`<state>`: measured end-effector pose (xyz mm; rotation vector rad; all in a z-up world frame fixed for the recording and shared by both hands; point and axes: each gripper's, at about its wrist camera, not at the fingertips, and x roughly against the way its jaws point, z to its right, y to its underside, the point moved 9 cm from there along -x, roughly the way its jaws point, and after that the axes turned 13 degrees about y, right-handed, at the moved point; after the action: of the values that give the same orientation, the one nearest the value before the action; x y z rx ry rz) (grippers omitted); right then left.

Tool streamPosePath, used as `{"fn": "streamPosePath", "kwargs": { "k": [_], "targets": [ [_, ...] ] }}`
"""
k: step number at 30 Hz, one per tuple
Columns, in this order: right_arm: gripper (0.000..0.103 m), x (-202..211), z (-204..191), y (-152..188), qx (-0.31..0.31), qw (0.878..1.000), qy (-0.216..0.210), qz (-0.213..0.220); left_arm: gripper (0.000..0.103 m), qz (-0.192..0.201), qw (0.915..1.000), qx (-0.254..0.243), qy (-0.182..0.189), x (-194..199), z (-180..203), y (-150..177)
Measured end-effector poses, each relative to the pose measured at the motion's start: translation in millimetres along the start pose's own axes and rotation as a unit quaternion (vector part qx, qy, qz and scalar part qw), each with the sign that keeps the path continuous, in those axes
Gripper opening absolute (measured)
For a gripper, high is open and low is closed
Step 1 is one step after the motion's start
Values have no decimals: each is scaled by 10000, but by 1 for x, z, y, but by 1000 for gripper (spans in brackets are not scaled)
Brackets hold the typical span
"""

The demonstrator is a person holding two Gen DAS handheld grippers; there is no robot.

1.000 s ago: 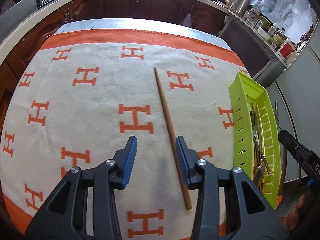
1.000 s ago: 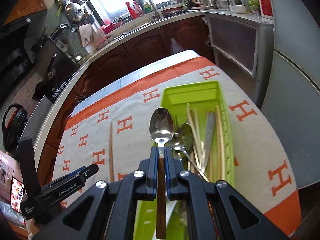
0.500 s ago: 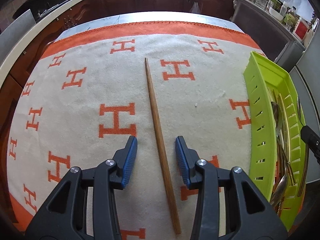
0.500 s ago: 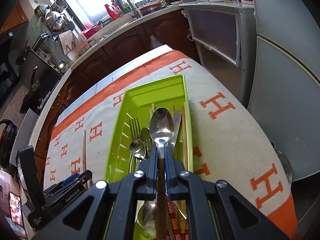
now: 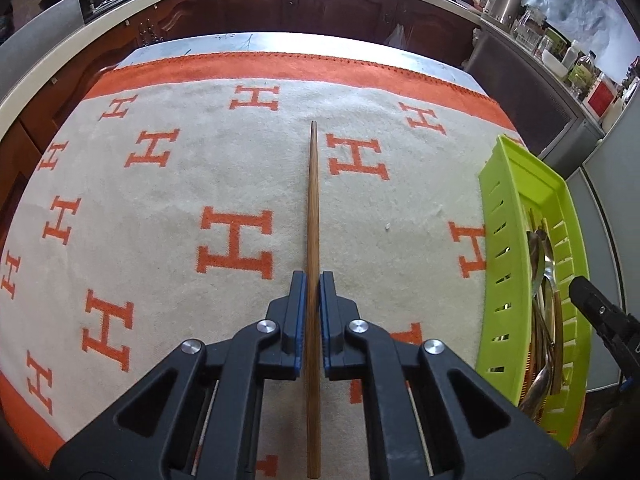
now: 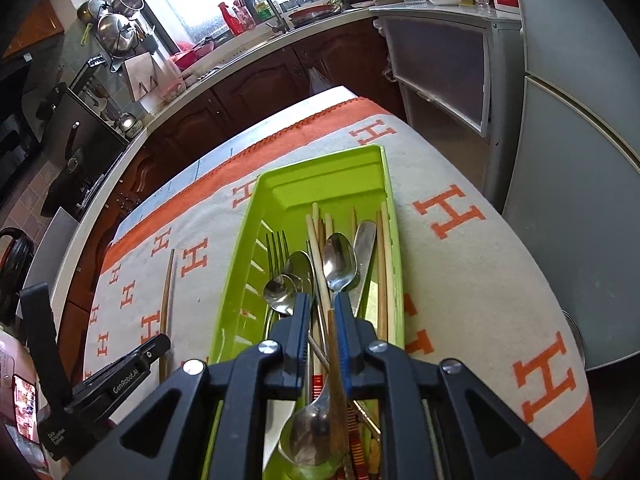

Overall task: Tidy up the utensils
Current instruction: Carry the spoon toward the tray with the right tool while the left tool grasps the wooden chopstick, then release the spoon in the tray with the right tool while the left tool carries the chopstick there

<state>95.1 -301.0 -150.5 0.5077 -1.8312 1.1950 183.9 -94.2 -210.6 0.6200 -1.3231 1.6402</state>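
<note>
My left gripper (image 5: 313,280) is shut on a long brown wooden chopstick (image 5: 313,200) that lies on the cream and orange H-patterned cloth (image 5: 160,208). The chopstick also shows in the right wrist view (image 6: 167,284). My right gripper (image 6: 323,300) is over the green utensil tray (image 6: 248,248), its jaws slightly apart. The wood-handled spoon (image 6: 339,264) lies loose in the tray between the fingers, among other spoons, a fork, a knife and chopsticks. The tray also shows at the right of the left wrist view (image 5: 500,240).
The table's right edge lies just past the tray, with a grey fridge (image 6: 580,120) beyond. Dark kitchen cabinets (image 5: 280,4) and a worktop with kettle and jars run behind the table. The left gripper's body (image 6: 100,388) is to the tray's left.
My left gripper has closed onto the chopstick. My right gripper has opened and let go of the wood-handled spoon, which now lies in the tray.
</note>
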Motion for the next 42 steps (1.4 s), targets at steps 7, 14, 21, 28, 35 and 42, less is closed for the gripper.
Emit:
{"fn": "streamPosePath", "kwargs": {
  "k": [7, 14, 21, 28, 35, 42],
  "targets": [
    [13, 5, -7, 2, 55, 10000, -66, 35, 4, 241, 9987, -34, 455, 39, 23, -11],
    [13, 16, -9, -2, 41, 9998, -120, 161, 4, 349, 9944, -226, 970, 73, 63, -24],
    [13, 26, 3, -12, -162, 9994, -44, 290, 4, 237, 9886, -543, 1384, 82, 118, -26],
    [13, 31, 17, -16, -251, 9989, 213, 344, 4, -122, 9853, -852, 1477, 60, 156, -11],
    [13, 31, 21, -9, -187, 9990, 323, 243, 4, -391, 9846, -1077, 1318, 41, 160, 9],
    [13, 41, 13, -2, -76, 9992, 298, 268, 10, -257, 9847, -1164, 1274, 63, 151, 10]
  ]
}}
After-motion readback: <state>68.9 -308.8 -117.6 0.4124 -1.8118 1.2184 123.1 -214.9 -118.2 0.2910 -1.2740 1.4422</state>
